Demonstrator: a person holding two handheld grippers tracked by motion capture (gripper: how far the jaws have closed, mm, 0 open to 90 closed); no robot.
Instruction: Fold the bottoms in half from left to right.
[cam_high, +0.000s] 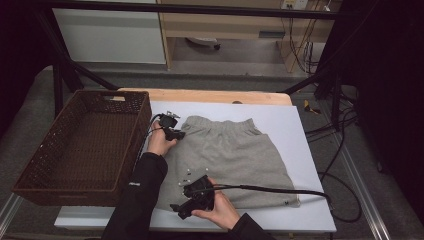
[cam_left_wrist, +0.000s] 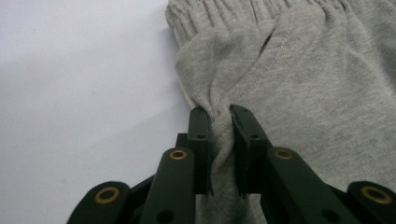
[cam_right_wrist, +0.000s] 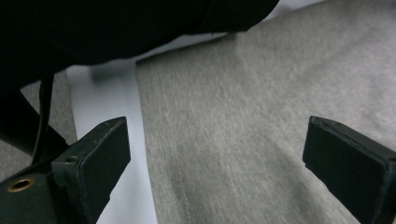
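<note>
Grey shorts (cam_high: 235, 160) on white tabletop (cam_high: 295, 130) (wicker basket (cam_high: 80, 150) beside)

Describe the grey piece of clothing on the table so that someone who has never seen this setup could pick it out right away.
Start at the white table top, with a brown woven basket at its left. The grey shorts lie spread flat in the middle, elastic waistband toward the far edge. They are the one soft fabric item there, pinched near the waistband corner by the left gripper.
</note>
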